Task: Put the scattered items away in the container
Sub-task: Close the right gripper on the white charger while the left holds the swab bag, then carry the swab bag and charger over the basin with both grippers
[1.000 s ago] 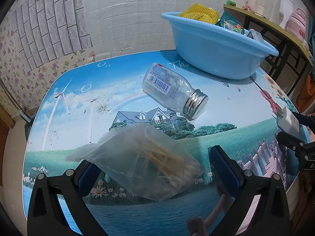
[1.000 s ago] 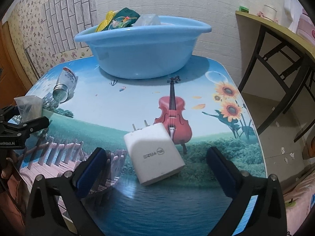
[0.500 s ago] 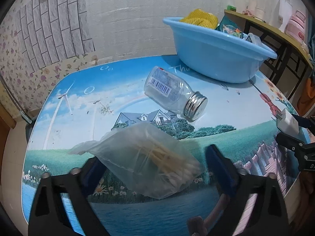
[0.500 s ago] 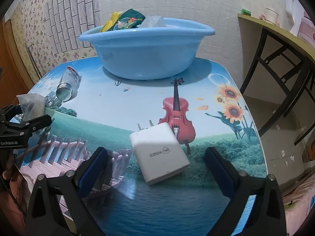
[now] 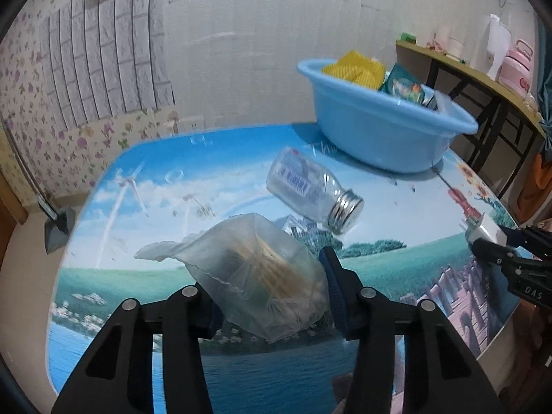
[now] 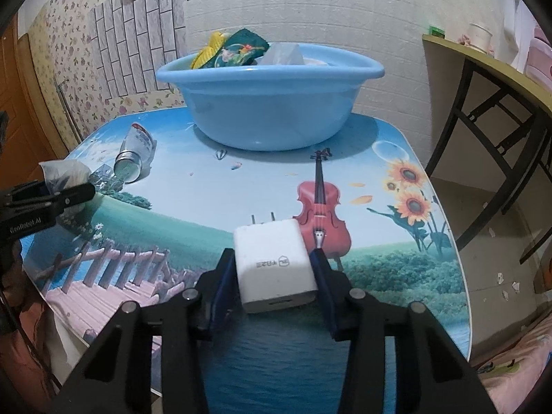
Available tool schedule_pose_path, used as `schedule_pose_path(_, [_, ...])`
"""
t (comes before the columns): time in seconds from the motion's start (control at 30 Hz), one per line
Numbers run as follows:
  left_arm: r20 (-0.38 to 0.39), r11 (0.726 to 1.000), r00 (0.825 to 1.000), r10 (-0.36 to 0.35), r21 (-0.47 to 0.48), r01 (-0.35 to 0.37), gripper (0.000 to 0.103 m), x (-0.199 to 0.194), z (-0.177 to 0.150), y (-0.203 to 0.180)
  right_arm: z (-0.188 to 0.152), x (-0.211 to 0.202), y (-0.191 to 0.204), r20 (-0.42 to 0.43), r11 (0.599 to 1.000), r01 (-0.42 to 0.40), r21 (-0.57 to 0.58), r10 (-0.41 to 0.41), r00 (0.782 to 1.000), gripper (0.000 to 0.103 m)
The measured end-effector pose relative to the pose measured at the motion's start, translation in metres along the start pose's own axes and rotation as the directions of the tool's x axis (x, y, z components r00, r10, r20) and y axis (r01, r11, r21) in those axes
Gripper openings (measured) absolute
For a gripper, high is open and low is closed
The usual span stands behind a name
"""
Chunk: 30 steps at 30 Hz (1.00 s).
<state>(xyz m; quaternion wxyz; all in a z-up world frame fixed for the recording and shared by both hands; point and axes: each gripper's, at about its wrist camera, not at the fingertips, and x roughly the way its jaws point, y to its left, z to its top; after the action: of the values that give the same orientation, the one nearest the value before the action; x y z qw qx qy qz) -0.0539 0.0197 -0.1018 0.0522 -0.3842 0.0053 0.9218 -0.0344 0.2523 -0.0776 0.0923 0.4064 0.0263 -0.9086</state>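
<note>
My left gripper (image 5: 272, 289) is shut on a clear plastic bag of toothpicks (image 5: 255, 272) and holds it above the table. My right gripper (image 6: 274, 276) is shut on a white charger plug (image 6: 272, 269) with its prongs pointing away. A clear bottle with a metal cap (image 5: 310, 193) lies on its side mid-table; it also shows in the right wrist view (image 6: 134, 153). The blue basin (image 5: 379, 127) stands at the far side of the table, holding a yellow mesh item and a green packet; it also shows in the right wrist view (image 6: 269, 103).
The table (image 5: 155, 200) has a printed landscape top. A dark-framed side table (image 6: 490, 96) stands to the right of it. Brick-pattern walls close the far side. The right gripper shows at the right edge of the left wrist view (image 5: 507, 252).
Both grippers have closed from wide open: the left onto the toothpick bag, the right onto the charger plug. The bag has lifted and bunched between the left fingers.
</note>
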Motion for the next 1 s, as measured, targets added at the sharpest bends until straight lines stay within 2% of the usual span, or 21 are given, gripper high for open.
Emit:
schedule_pose_path(0.23, [0.068, 1.0, 0.998, 0.012, -0.003, -0.012, 0.048, -0.025, 0.013, 0.001, 0.004, -0.013, 0.008, 0.052, 0.999, -0.015, -0.038, 0.017, 0.999, 0.04])
schedule_pose_path(0.6, [0.144, 0.999, 0.99, 0.0, 0.043, -0.007, 0.048, -0.046, 0.034, -0.016, 0.02, -0.044, 0.01, 0.166, 0.998, -0.067, -0.001, 0.066, 0.984, 0.04])
schedule_pose_path(1.0, [0.212, 0.998, 0.975, -0.063, 0.039, 0.056, 0.048, -0.068, 0.073, -0.031, 0.048, -0.07, 0.008, 0.233, 0.992, -0.122, 0.015, 0.115, 0.966, 0.04])
